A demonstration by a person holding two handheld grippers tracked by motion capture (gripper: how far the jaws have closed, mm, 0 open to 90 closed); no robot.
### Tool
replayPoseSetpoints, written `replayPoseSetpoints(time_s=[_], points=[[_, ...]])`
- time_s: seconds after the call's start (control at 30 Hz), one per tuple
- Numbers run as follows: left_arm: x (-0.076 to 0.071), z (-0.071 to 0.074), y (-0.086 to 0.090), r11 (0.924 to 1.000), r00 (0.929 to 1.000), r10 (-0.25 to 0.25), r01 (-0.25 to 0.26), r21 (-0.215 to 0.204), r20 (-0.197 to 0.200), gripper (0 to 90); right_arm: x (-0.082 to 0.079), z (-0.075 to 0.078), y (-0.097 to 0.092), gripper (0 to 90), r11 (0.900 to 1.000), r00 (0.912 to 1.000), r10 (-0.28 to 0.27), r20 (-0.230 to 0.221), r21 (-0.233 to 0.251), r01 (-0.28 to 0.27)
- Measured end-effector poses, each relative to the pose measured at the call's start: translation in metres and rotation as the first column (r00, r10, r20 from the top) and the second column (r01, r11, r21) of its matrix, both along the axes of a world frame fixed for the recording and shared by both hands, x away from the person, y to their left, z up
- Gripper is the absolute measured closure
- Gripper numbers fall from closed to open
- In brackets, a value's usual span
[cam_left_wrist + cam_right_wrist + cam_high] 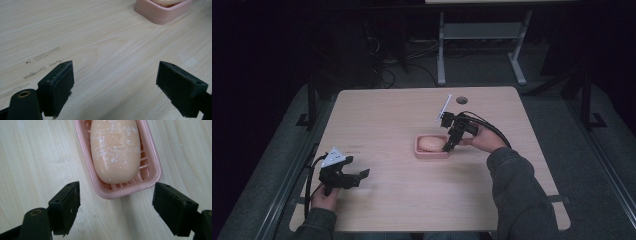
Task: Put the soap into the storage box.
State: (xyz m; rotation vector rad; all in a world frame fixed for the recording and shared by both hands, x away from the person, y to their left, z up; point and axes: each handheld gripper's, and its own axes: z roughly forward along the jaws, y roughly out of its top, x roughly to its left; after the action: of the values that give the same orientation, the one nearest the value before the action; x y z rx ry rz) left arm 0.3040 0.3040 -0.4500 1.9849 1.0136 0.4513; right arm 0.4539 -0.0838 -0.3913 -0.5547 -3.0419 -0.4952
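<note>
A peach-coloured soap bar [430, 143] [115, 150] lies in a pink ribbed soap dish [428, 154] [152, 165] near the middle of the wooden table. My right gripper [447, 146] [116, 207] hovers at the dish's right end, tilted down toward it, jaws open with only bare table between them; the dish's near rim lies just ahead of the pads. My left gripper [362, 175] [115, 87] rests low over the table at the front left, open and empty. A corner of the dish [162, 15] appears far off in the left gripper view.
The wooden table [377, 115] has a round cable hole [461, 100] at its back right. Faint smudge marks [42, 62] streak the wood ahead of the left jaws. A metal desk frame [477, 45] stands on the dark floor behind.
</note>
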Motion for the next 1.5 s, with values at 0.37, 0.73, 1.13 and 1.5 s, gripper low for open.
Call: replayPoseSetpoints(time_s=[0.37,0.73,1.13,1.5], points=[[0.0,0.0,0.0,1.0,1.0,0.001,-0.001,0.0,-0.001,14.3,-0.006,0.003,-0.013,21.7,0.9999,0.9999,-0.016,0.001,0.0,0.016],[0.0,-0.001,-0.001,1.0,1.0,0.001,-0.001,0.002,-0.002,14.3,-0.012,0.003,-0.025,22.0,0.9996,0.9996,-0.028,0.008,0.002,0.028],[0.0,-0.001,-0.001,1.0,1.0,-0.003,0.003,0.006,-0.005,14.3,-0.02,0.0,-0.041,22.5,0.9986,0.9986,-0.053,0.0,-0.004,0.053],[0.0,-0.002,-0.002,0.9999,1.0,-0.003,0.003,0.01,-0.006,14.3,-0.029,-0.005,-0.054,22.6,0.9976,0.9976,-0.069,-0.003,0.005,0.069]])
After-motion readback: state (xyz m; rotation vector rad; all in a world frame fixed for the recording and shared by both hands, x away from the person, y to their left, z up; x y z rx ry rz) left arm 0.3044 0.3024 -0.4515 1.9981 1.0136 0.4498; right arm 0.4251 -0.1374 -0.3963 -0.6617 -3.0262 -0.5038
